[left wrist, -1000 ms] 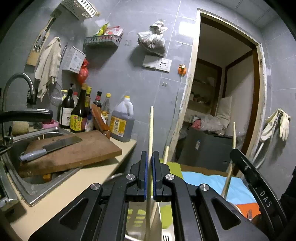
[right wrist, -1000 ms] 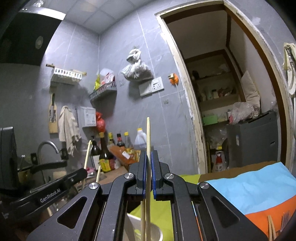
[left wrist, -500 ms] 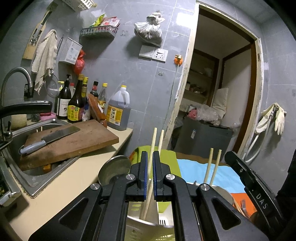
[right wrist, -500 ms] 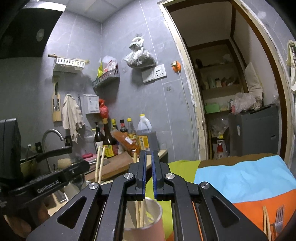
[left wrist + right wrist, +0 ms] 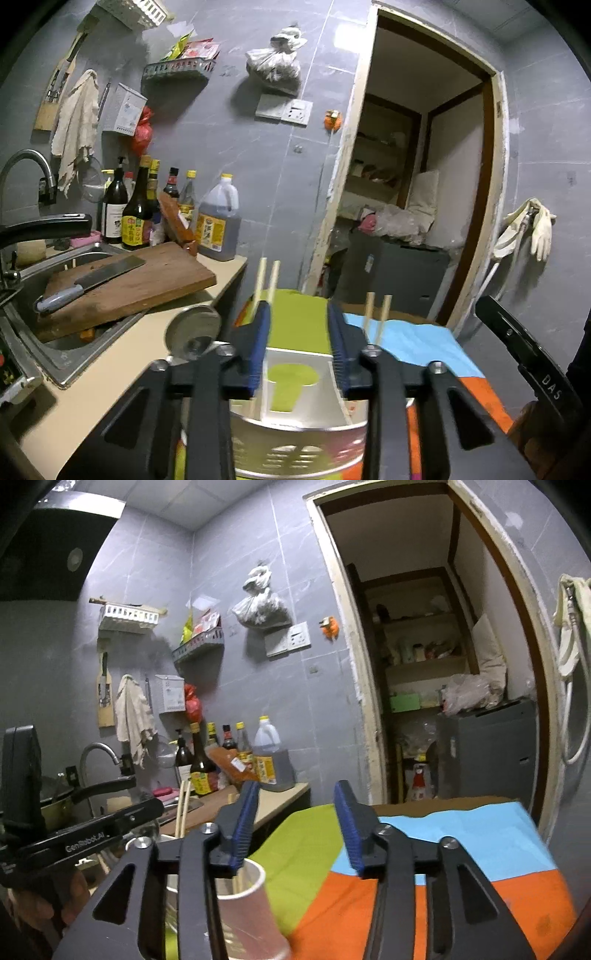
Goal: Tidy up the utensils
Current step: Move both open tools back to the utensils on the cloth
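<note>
The left gripper [image 5: 299, 343] has just been opening. Its blue fingers [image 5: 260, 343] now stand apart and hold nothing. Below them sits a white utensil holder [image 5: 295, 432] with holes in its side. Two chopsticks [image 5: 264, 284] stand in the holder, just beside the left finger.

The right gripper [image 5: 297, 827] has just been opening too. Its fingers [image 5: 243, 823] are well apart, with nothing between them. Two more chopsticks [image 5: 375, 314] poke up to the right of the holder. A pink paper cup [image 5: 243, 912] stands under the right gripper's left finger, with chopstick ends inside it.

The holder stands on a cloth [image 5: 461, 849] of green, blue and orange. To the left of the holder, on the counter [image 5: 110, 373], lies one chopping board [image 5: 136, 280] with one cleaver [image 5: 92, 282] on top.
</note>
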The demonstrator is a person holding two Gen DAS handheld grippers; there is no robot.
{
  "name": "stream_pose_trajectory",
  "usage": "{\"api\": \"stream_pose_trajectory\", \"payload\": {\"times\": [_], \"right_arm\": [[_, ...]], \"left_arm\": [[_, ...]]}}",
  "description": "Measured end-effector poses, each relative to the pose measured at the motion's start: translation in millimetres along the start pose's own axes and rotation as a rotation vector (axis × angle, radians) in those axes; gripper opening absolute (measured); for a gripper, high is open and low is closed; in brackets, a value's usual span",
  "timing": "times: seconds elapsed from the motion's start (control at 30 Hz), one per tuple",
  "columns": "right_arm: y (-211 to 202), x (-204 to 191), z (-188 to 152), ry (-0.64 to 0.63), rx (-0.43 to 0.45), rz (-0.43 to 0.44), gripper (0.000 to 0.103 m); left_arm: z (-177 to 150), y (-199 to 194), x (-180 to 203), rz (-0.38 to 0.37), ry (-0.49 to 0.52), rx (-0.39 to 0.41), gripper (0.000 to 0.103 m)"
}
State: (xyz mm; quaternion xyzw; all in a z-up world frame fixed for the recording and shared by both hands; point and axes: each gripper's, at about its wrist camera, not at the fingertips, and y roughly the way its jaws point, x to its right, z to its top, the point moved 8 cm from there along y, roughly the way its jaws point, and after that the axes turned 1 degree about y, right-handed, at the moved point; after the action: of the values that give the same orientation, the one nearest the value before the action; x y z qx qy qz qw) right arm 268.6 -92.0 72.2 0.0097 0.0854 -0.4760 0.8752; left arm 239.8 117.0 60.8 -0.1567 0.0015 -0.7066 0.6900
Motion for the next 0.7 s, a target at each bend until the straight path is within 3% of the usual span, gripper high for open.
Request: {"api": "stream_pose_trajectory", "payload": {"times": [0.1, 0.2, 0.27, 0.33, 0.47, 0.7], "right_arm": [[-14, 11, 4, -0.009, 0.002, -0.020, 0.053], [-29, 23, 8, -0.022, 0.004, -0.044, 0.062], [-39, 33, 9, -0.031, 0.003, -0.063, 0.077], [-50, 44, 11, -0.037, 0.006, -0.088, 0.084], [-69, 64, 11, -0.047, 0.003, -0.126, 0.103], [-104, 96, 13, -0.060, 0.011, -0.197, 0.103]], "left_arm": [[1, -4, 13, -0.021, 0.015, 0.001, 0.035], [1, -9, 28, -0.052, 0.016, 0.007, 0.050], [0, -12, 39, -0.076, 0.013, 0.007, 0.060], [-1, -14, 49, -0.096, 0.016, 0.004, 0.067], [-6, -18, 73, -0.149, 0.023, -0.001, 0.092], [-22, -18, 114, -0.210, 0.068, -0.024, 0.100]]}}
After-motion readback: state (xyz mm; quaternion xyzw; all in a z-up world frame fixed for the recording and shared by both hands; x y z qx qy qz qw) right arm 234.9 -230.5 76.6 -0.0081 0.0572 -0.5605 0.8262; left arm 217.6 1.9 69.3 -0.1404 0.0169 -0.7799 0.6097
